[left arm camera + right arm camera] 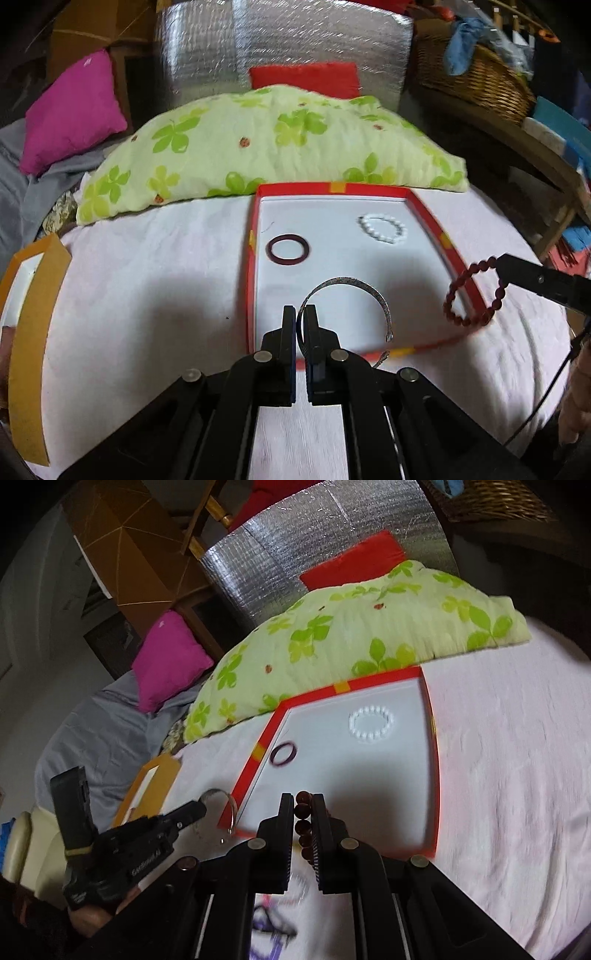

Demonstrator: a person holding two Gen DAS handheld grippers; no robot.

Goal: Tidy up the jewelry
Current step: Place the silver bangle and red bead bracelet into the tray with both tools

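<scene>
A: What do we have in each gripper?

B: Our left gripper [300,314] is clamped on the silver cuff bracelet [354,291], which arcs up and to the right of its fingertips. Our right gripper [302,801] is pinched on the dark red bead bracelet [302,825], the beads stacked between its pads.

A: And the tray?

B: The red-rimmed tray [255,258] lies on the bed just ahead of both grippers. Farther ahead, inside it, rest a dark ring bangle [288,249] toward the left and a white bead bracelet [382,229] toward the right, well apart. A green leaf-print pillow [266,144] lies beyond.
</scene>
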